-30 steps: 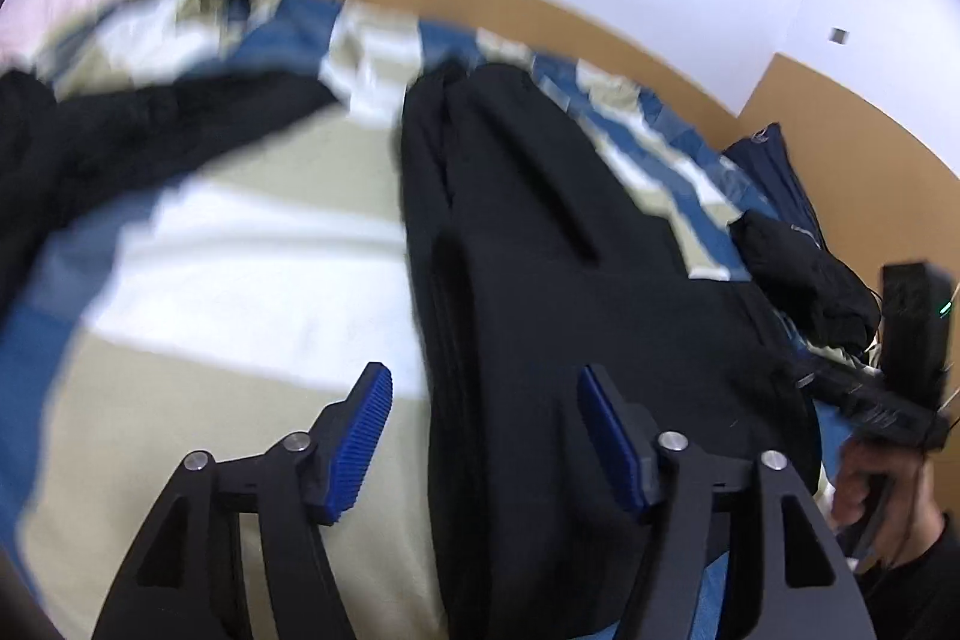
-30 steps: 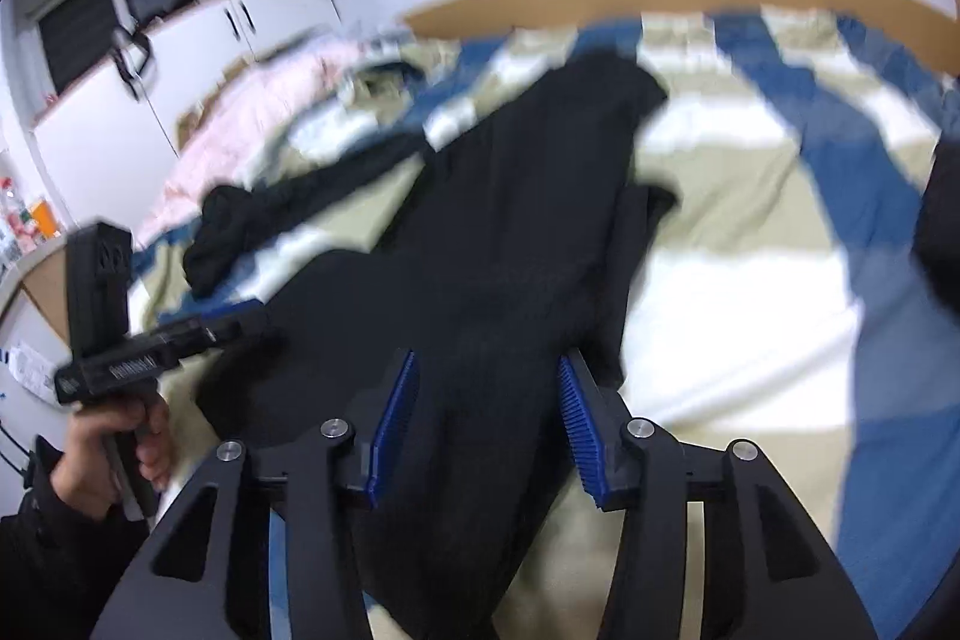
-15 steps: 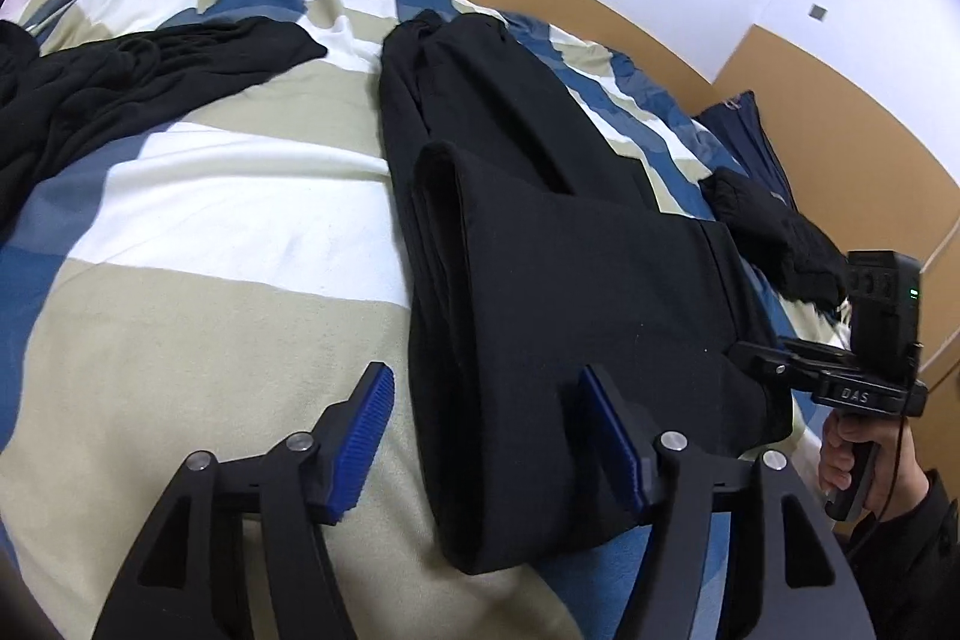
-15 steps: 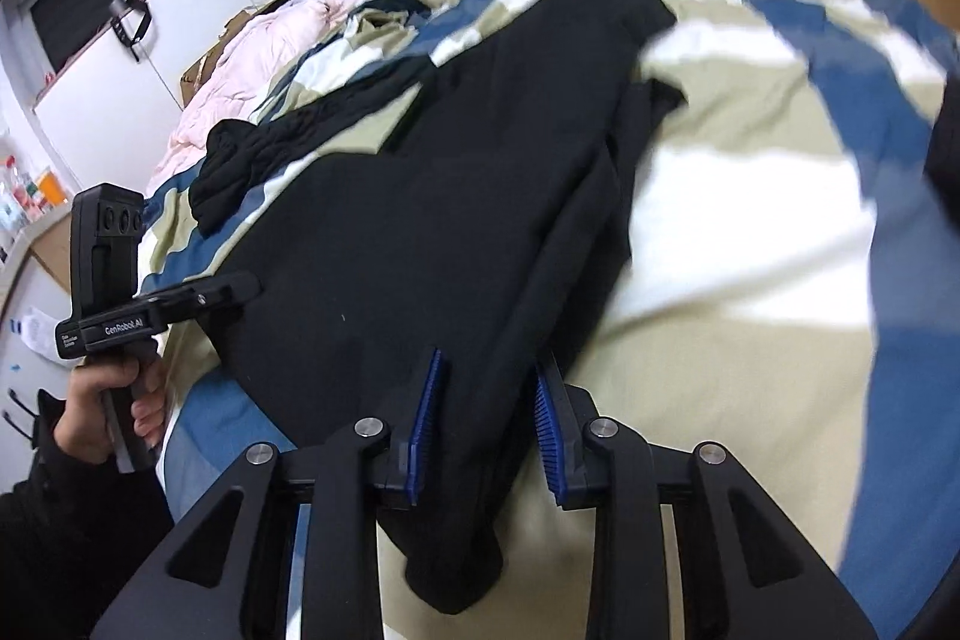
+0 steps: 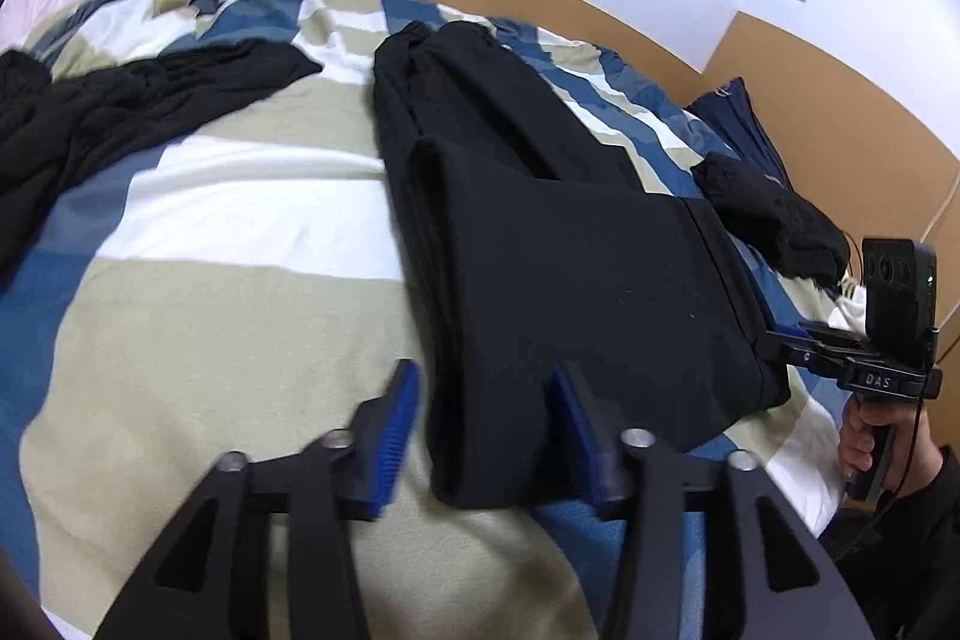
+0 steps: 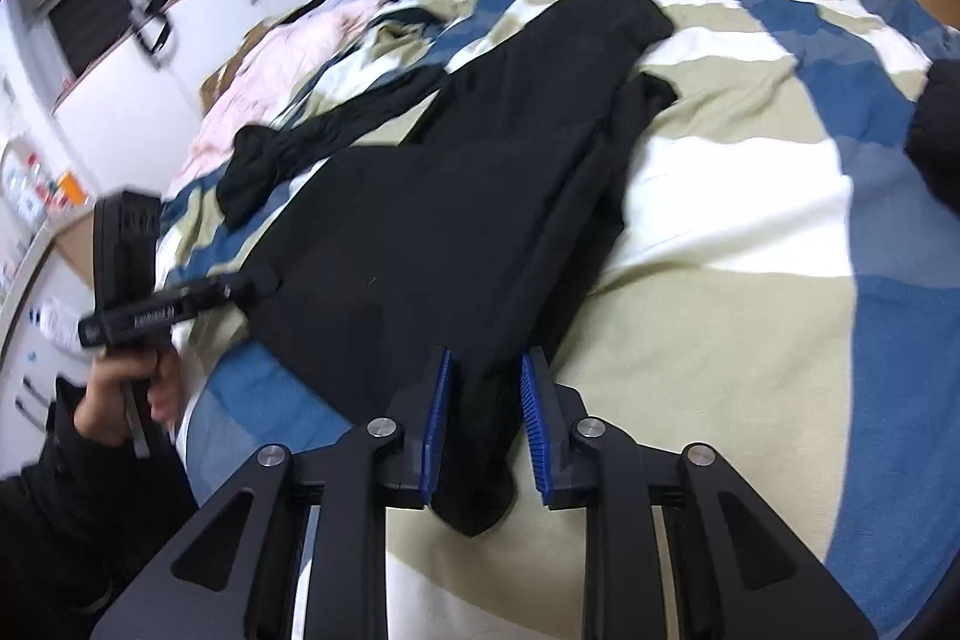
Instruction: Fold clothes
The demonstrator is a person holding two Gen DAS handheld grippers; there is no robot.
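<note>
L gripper (image 5: 483,421) jaws closing, pads not yet touching the near corner of the folded black trousers (image 5: 576,292) between them on the striped bed (image 5: 240,316). R gripper (image 6: 483,421) pinches opposite corner.

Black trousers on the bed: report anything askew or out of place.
The black trousers are folded over but not square: the far leg ends fan apart and lie uneven on the striped blanket. Another black garment sprawls crumpled beside them, unfolded.
</note>
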